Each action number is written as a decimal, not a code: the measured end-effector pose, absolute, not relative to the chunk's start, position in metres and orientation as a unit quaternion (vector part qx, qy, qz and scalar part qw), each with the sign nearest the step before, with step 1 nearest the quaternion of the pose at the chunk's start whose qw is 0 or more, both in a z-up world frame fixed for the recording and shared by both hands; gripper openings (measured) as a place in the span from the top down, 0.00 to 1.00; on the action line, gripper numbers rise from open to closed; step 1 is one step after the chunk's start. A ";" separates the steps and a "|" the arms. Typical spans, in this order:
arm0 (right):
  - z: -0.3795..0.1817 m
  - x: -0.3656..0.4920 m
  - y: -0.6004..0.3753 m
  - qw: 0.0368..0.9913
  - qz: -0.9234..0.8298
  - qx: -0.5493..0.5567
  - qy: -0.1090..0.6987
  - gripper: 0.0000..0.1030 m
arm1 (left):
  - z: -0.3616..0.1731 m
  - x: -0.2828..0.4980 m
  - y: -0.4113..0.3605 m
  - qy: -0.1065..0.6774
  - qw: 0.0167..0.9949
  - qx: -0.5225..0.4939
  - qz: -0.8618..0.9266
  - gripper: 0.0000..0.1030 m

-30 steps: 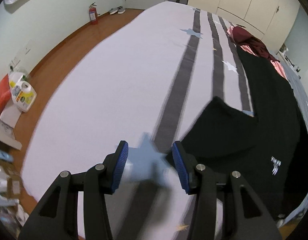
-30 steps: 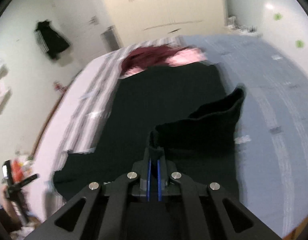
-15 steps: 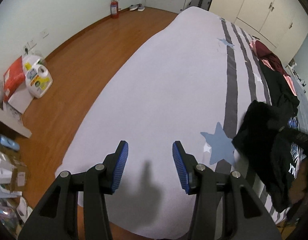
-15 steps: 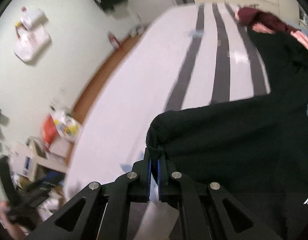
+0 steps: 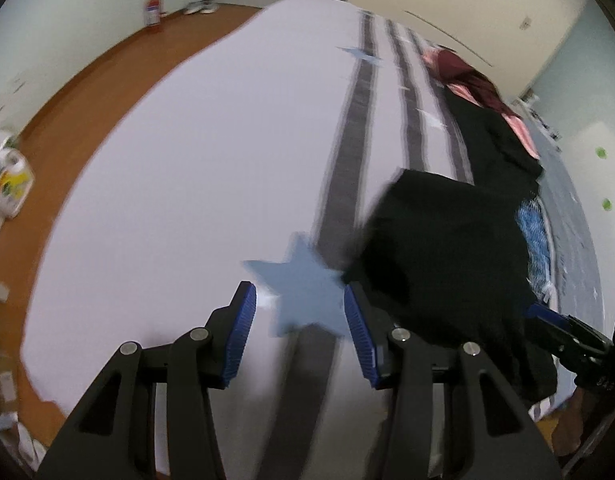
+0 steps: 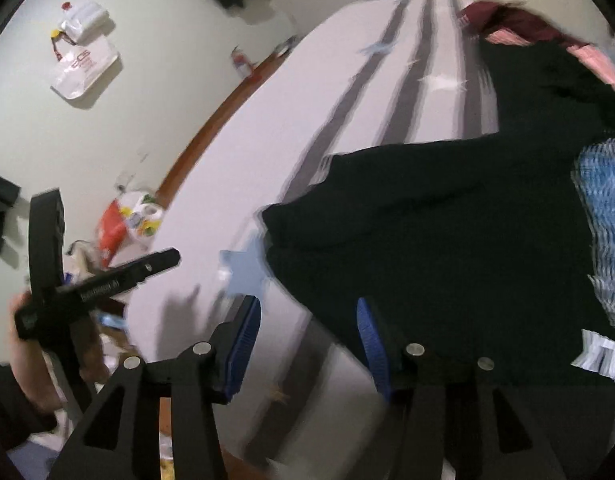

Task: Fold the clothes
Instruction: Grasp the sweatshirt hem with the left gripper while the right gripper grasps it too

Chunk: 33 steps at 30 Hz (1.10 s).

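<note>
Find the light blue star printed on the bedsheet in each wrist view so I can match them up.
Left wrist: the light blue star sits low centre, between the left gripper's pads.
Right wrist: it lies left of centre, above the right gripper's left pad.
Shared landmark: the black garment's folded corner, just right of the star.

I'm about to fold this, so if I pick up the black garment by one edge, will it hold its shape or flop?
The black garment will probably flop: it lies limp, its edges following the bed. It will likely drape and trail. It's probably not slippery, since it looks matte.
</note>
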State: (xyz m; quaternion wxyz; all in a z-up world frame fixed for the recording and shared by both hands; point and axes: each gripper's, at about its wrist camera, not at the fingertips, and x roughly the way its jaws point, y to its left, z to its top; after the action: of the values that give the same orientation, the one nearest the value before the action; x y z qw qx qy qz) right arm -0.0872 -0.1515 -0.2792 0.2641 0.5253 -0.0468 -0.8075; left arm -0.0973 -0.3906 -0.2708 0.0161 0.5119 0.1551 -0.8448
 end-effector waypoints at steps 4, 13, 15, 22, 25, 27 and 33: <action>-0.296 -0.071 -0.068 0.164 -0.819 0.548 -0.034 0.55 | -0.289 -0.116 -0.356 0.134 0.001 0.532 -0.836 0.58; -0.326 -0.027 0.060 0.028 -0.810 0.582 -0.064 0.55 | -0.307 -0.143 -0.325 0.132 -0.001 0.527 -0.840 0.58; -0.333 -0.025 0.068 0.015 -0.807 0.585 -0.076 0.55 | -0.315 -0.152 -0.321 0.128 -0.001 0.531 -0.837 0.58; -0.344 -0.024 0.077 -0.004 -0.800 0.589 -0.109 0.55 | -0.305 -0.157 -0.316 0.116 -0.019 0.533 -0.838 0.95; -0.350 -0.022 0.077 0.003 -0.795 0.596 -0.112 0.64 | -0.297 -0.151 -0.328 0.128 -0.007 0.527 -0.840 0.97; -0.355 -0.020 0.078 0.009 -0.790 0.602 -0.118 0.71 | -0.298 -0.147 -0.338 0.137 -0.001 0.528 -0.838 0.97; -0.356 -0.013 0.082 0.023 -0.787 0.601 -0.136 0.75 | -0.304 -0.138 -0.357 0.165 0.035 0.537 -0.827 0.97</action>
State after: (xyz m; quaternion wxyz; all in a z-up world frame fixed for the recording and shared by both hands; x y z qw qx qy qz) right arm -0.0134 0.0816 -0.3558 0.0232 0.6009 -0.1357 -0.7874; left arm -0.1378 -0.3568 -0.3038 0.0348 0.5368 0.1654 -0.8266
